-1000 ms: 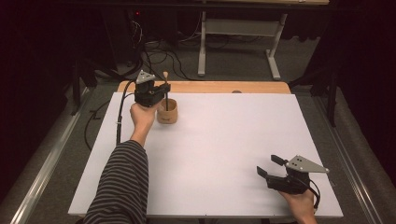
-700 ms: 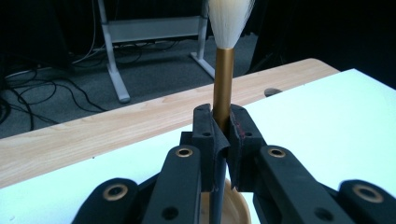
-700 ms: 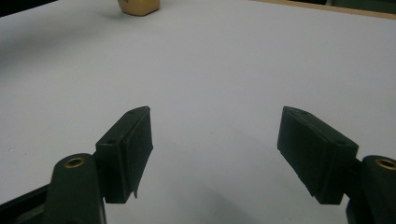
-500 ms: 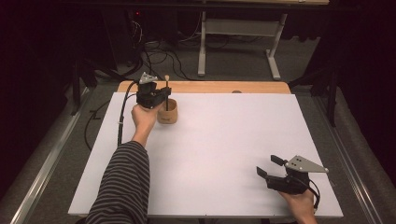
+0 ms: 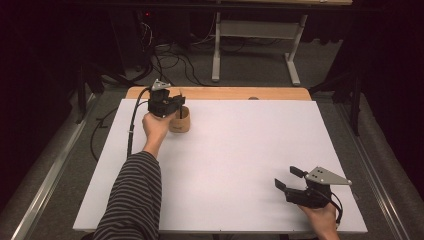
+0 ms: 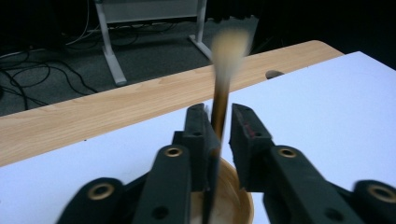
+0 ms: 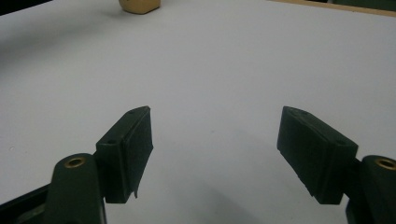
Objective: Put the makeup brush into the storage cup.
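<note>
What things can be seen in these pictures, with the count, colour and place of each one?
wooden cup: one, light brown, far left part of the white board, under the left gripper.
brush: one, dark handle with pale blurred bristle tip, standing in the cup, between the left gripper's jaws.
white board: one, white, covering most of the table.
wooden table: one, light wood, showing as a strip along the far edge.
desk frame: one, grey metal legs, on the floor behind the table.
cables: several, black, on the grey floor behind.
left gripper: one, black, over the cup; its jaws have just been opening, with the brush handle between them.
right gripper: one, black, near right corner, jaws wide open above bare board.
striped sleeve: one, dark and grey, near left.
</note>
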The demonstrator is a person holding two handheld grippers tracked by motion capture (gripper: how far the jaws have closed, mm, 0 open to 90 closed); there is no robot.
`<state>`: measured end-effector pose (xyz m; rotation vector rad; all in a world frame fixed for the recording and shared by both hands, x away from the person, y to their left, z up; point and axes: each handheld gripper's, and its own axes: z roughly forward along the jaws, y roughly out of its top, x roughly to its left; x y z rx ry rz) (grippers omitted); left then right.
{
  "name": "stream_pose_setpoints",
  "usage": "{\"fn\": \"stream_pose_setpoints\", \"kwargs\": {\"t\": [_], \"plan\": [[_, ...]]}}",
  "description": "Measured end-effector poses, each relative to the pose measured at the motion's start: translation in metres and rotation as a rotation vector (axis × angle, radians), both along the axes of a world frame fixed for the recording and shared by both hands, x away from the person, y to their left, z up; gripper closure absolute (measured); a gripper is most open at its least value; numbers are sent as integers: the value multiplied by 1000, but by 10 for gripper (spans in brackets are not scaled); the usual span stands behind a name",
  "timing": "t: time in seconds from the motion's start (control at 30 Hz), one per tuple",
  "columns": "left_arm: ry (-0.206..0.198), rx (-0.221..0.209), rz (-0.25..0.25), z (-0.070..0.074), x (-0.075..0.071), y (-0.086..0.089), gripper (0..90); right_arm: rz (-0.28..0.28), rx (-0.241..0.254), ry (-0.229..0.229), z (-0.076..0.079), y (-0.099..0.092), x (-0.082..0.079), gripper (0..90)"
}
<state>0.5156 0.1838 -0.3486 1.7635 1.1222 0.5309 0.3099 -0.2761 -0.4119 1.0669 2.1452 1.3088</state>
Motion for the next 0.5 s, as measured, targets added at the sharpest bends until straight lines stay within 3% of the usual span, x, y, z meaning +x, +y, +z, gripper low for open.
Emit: {"fn": "stream_pose_setpoints", "kwargs": {"t": [0.17,0.5], "plan": [[18,28,28,0,-2,-1,618,0,-3,1,0,0,0,282],[8,53,6,0,-17,4,534,7,-13,-7,0,2,-1,283]]}}
